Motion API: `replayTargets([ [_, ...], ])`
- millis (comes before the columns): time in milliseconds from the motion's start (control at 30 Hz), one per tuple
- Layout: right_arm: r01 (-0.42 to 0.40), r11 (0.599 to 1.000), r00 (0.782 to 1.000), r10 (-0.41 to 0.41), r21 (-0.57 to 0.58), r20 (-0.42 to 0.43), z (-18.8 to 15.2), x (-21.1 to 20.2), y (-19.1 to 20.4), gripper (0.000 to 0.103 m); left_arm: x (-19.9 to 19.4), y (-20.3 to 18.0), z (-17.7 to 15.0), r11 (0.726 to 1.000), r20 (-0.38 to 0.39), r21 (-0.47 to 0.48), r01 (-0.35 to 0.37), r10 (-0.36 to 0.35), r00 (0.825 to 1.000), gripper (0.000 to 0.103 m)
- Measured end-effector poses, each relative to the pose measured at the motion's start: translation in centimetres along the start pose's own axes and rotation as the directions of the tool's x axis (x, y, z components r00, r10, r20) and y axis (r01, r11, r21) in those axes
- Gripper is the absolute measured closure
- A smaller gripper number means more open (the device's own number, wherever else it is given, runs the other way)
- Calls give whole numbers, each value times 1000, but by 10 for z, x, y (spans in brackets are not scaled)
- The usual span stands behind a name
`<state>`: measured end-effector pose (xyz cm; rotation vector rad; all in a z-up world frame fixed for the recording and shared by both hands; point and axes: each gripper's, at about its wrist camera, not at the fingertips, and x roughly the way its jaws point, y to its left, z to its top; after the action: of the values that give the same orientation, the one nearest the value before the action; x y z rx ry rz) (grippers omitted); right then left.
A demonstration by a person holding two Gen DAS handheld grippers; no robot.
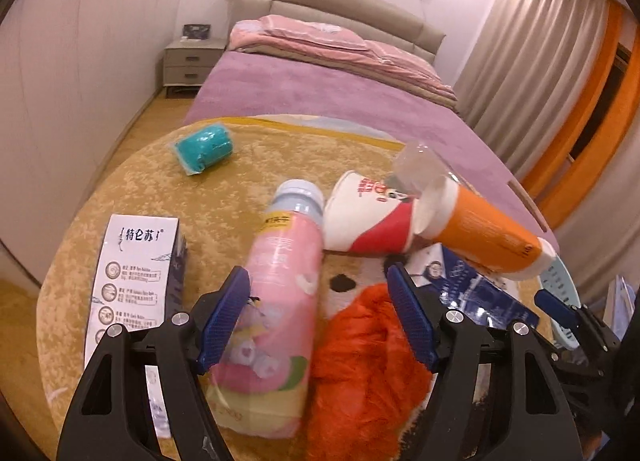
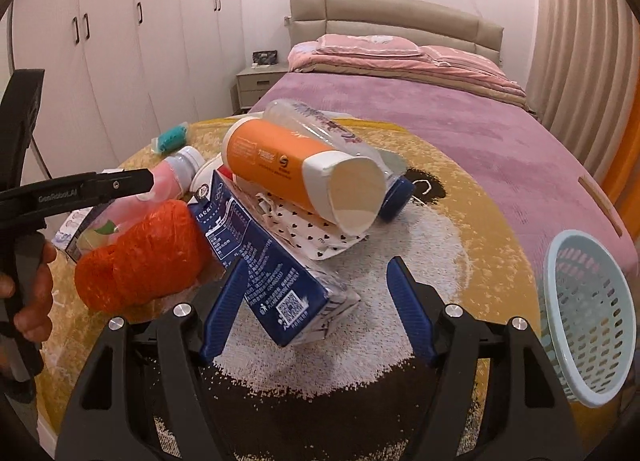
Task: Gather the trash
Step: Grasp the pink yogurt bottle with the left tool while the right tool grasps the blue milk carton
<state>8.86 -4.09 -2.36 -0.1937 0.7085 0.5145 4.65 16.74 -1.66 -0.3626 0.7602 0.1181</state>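
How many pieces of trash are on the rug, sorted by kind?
Bottles: 2
Cartons: 2
Paper cups: 2
Crumpled red bag: 1
Teal packet: 1
Heart-print wrapper: 1
Total: 9

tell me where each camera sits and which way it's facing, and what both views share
Left wrist: on the left gripper, angled down over the round rug toward the bed; its open jaws straddle the pink bottle and orange bag; the right gripper's tip shows at the right edge.
Right wrist: on the right gripper, facing likewise; open jaws over the blue carton, basket at right; the left gripper and a hand show at left.
Shared: orange cup, pink bottle, orange bag, blue carton, teal roll, bed.
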Motion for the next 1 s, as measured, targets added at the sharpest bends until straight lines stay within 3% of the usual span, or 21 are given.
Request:
replayTargets([
  [367,-22,998,1000,21,-54,-21,4,9,16,33,22,16,-4,999,-73,6,-40,40,997,35],
  [667,33,993,998,-39,-117,-54,-1,24,33,30,27,3,-5,997,-92,53,-65,69,993,35],
  [800,9,994,998,-16,-108,-63,0,26,32,54,31,0,-4,994,-114,68,-82,90,989,35],
  [933,-45,996,995,37,-73,-97,-4,22,27,61,35,-2,-2,992,-136,78,-101,111,984,37],
  [1000,-67,996,993,62,-53,-104,-7,15,25,64,33,-1,-1,991,-135,76,-108,117,984,45],
])
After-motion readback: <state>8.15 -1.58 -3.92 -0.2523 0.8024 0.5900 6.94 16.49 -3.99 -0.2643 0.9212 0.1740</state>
